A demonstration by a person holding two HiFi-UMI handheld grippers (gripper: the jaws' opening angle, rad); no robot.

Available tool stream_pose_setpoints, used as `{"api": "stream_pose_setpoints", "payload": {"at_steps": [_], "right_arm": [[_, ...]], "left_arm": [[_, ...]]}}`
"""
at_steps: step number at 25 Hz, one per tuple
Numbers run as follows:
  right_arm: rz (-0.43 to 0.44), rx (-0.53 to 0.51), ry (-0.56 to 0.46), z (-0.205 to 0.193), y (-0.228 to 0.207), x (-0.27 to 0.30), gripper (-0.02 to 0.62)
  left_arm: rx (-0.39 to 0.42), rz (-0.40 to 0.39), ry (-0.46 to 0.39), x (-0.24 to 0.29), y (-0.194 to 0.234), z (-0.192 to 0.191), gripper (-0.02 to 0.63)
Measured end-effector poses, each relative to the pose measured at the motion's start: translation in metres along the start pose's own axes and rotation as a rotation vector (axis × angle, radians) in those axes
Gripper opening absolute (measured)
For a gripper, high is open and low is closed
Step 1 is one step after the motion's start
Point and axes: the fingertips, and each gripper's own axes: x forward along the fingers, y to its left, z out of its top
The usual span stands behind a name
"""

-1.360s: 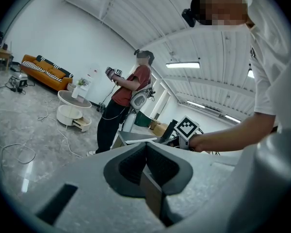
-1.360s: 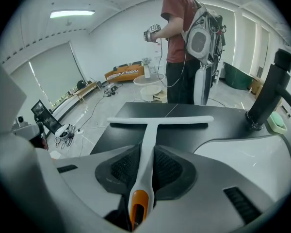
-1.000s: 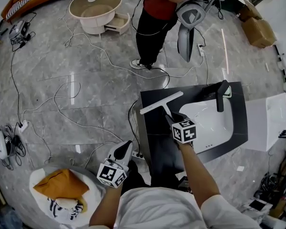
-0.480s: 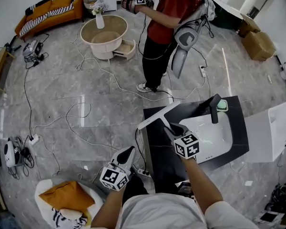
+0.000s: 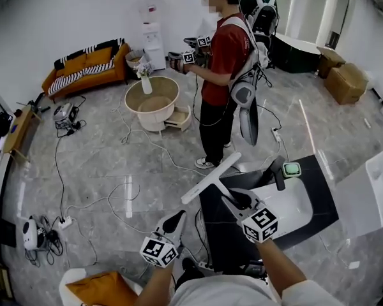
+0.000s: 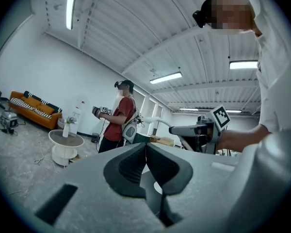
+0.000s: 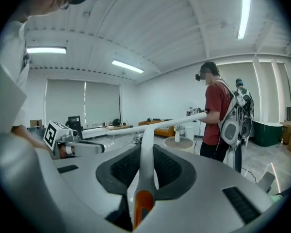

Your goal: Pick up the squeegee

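Standing by the counter (image 5: 320, 199), I see the person's left forearm come up from below, bent and held close to the body. The left gripper (image 5: 177, 218) lies about level over the floor, just off the counter's left edge and pointing away across the room. Its tongs are pressed together with nothing between them.

Just to its right the squeegee (image 5: 210, 178) is up in the air, clear of the counter. Its white blade slants crosswise beyond the counter's far left corner, and its handle runs back toward the person. The right gripper (image 5: 233, 200) pinches that handle: the pads sit against both sides of the white stem, and an orange part of the handle shows low between them. The right arm stretches forward over the counter's near left part, with the gripper tipped slightly downward and its marker cube facing up.

Further right, a white sink basin (image 5: 292, 208) is sunk into the black counter. A dark faucet (image 5: 276, 171) stands at the basin's far edge, with a small green thing (image 5: 292, 169) just beside it.

Across the room another person (image 5: 225, 56) in a red shirt stands holding grippers.
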Motion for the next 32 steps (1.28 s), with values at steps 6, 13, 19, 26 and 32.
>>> {"api": "stream_pose_setpoints", "payload": {"at_steps": [6,13,19,26,32], "right_arm": [[0.048,0.024,-0.24,0.077,0.004,-0.063,0.084],[0.009,0.013,-0.396,0.119,-0.007,-0.139,0.084],[-0.026,0.051,-0.483,0.122,-0.02,-0.188,0.084],[-0.132,0.12,-0.495,0.097,-0.048,-0.232,0.084],[-0.184,0.114,-0.48,0.086,-0.056,-0.244,0.084]], "left_arm": [[0.083,-0.016,-0.039,0.001,-0.029,0.055,0.015],[0.201,-0.028,-0.075,-0.001,-0.062,0.116,0.015],[0.279,-0.031,-0.084,-0.005,-0.084,0.147,0.015],[0.266,0.01,-0.085,-0.017,-0.1,0.156,0.015],[0.26,0.014,-0.082,-0.02,-0.103,0.152,0.015]]}}
